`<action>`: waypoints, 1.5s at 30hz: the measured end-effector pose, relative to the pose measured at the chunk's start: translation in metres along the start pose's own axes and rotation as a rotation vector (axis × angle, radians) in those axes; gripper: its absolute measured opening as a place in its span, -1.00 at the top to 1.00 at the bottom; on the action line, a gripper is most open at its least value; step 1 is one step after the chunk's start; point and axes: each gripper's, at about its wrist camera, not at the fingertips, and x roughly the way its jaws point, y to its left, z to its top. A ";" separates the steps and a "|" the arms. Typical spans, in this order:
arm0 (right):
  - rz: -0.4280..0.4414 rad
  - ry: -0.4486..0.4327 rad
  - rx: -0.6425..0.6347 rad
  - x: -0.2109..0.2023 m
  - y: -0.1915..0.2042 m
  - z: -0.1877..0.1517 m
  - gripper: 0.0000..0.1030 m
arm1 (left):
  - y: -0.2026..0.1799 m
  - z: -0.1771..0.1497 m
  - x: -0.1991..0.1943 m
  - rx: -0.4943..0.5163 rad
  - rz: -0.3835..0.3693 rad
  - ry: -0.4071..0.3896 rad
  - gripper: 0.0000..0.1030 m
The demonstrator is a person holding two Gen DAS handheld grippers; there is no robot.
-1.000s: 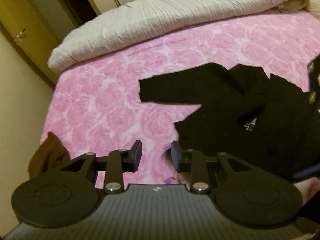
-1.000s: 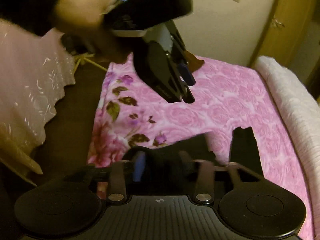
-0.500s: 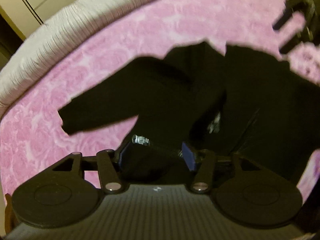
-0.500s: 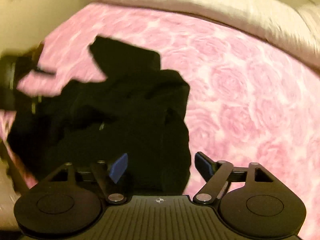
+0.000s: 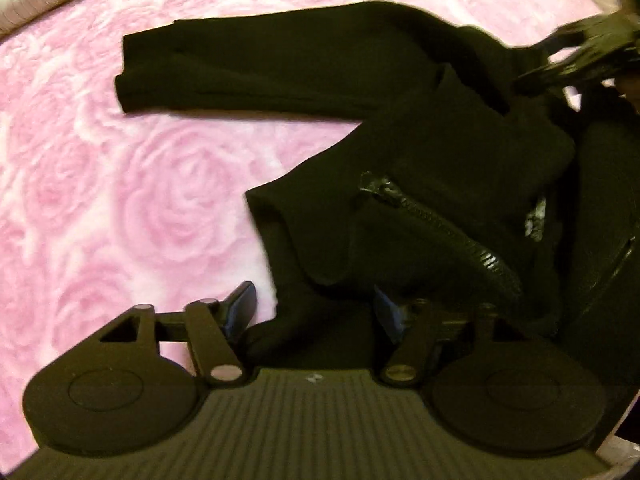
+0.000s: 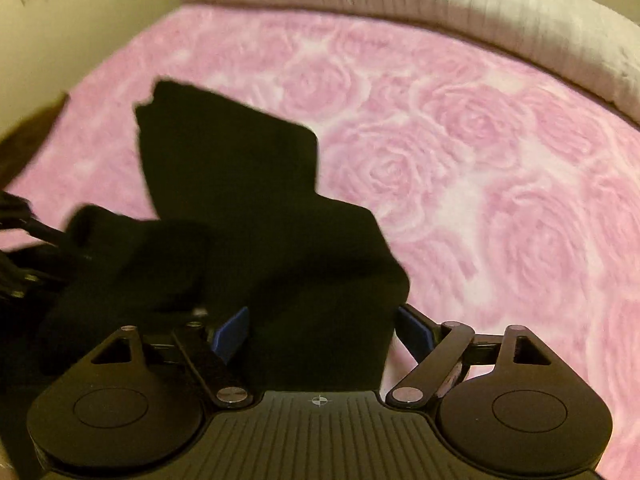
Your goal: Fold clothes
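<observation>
- One black zip-up garment (image 5: 420,168) lies on the pink rose-patterned bed cover (image 5: 100,200), rumpled rather than flat; it is not in a folded state.
- One sleeve (image 5: 248,68) extends flat to the left in the left wrist view. The body is bunched, with the zipper (image 5: 444,228) running diagonally across an overlapped front panel.
- The left hand-held gripper (image 5: 314,312) sits low at the near edge of the garment, jaws wide apart. Cloth lies between the two blue pads, but nothing is pinched.
- The right hand-held gripper (image 6: 324,328) is also spread wide, straddling a near fold of the garment (image 6: 256,240). The fabric runs between its fingers without being clamped.
- Judgement: both tools are positioned for a two-point pinch on the near edge, which would suit lifting and spreading the garment before folding.
- For a clean grasp, close each pair of jaws on a single edge layer, not a bunch. Black cloth hides layer count here, so it cannot be confirmed.
- Keep the two grasp points well apart so that the cloth tensions evenly.
- Risk: the zipper teeth may snag or stiffen the fold line.
- A pale quilt (image 6: 440,12) lies rolled along the far side of the bed.
</observation>
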 end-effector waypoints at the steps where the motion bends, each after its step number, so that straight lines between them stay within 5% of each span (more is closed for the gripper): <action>1: 0.028 0.019 0.045 0.008 -0.007 0.000 -0.44 | -0.003 0.000 -0.003 0.008 -0.005 -0.002 0.50; 2: 0.071 0.020 0.112 0.012 -0.015 -0.001 0.28 | -0.008 0.001 -0.007 0.019 -0.003 -0.003 0.61; 3: 0.097 0.009 0.167 0.010 -0.022 -0.002 0.62 | -0.012 0.003 -0.014 0.026 0.001 -0.015 0.73; 4: 0.111 -0.003 0.211 0.005 -0.027 -0.004 0.75 | -0.017 0.006 -0.021 0.031 0.005 -0.031 0.75; 9: -0.023 -0.143 0.237 -0.093 -0.045 -0.024 0.88 | -0.039 0.029 -0.064 0.029 0.020 -0.141 0.76; 13: -0.246 -0.207 0.350 -0.195 -0.074 -0.076 0.89 | -0.075 0.086 -0.083 0.065 -0.052 -0.264 0.75; 18: -0.580 -0.178 0.580 -0.270 -0.108 -0.171 0.88 | -0.146 0.156 -0.057 0.214 -0.139 -0.312 0.75; 21: -0.675 -0.079 0.698 -0.277 -0.124 -0.204 0.80 | -0.171 0.173 -0.031 0.279 -0.134 -0.285 0.76; 23: -0.651 -0.127 0.625 -0.282 -0.113 -0.204 0.68 | -0.174 0.174 -0.024 0.286 -0.123 -0.279 0.76; 25: -0.509 -0.221 0.486 -0.272 -0.096 -0.187 0.20 | -0.170 0.172 -0.026 0.276 -0.121 -0.283 0.76; 26: -0.416 -0.250 0.421 -0.260 -0.090 -0.176 -0.33 | -0.165 0.171 -0.029 0.271 -0.121 -0.288 0.76; 27: -0.336 -0.262 0.359 -0.246 -0.086 -0.165 -0.59 | -0.162 0.169 -0.032 0.273 -0.124 -0.295 0.76; 30: -0.166 -0.265 0.186 -0.196 -0.080 -0.133 -0.60 | -0.153 0.166 -0.044 0.284 -0.136 -0.318 0.75; 35: 0.102 -0.117 0.041 -0.095 -0.092 -0.098 -0.57 | -0.150 0.155 -0.060 0.278 -0.148 -0.341 0.75; 36: 0.175 -0.092 0.048 -0.086 -0.096 -0.094 0.04 | -0.150 0.153 -0.063 0.276 -0.151 -0.346 0.75; 37: 0.198 -0.083 0.070 -0.086 -0.099 -0.090 0.38 | -0.149 0.151 -0.066 0.275 -0.153 -0.351 0.76; 38: 0.193 -0.079 0.096 -0.090 -0.102 -0.088 0.67 | -0.149 0.153 -0.070 0.263 -0.151 -0.358 0.76; 39: 0.173 -0.091 0.120 -0.100 -0.105 -0.084 0.74 | -0.149 0.158 -0.076 0.248 -0.150 -0.374 0.76; 45: 0.045 -0.246 0.069 -0.197 -0.111 -0.028 0.78 | -0.136 0.233 -0.110 0.225 -0.130 -0.524 0.76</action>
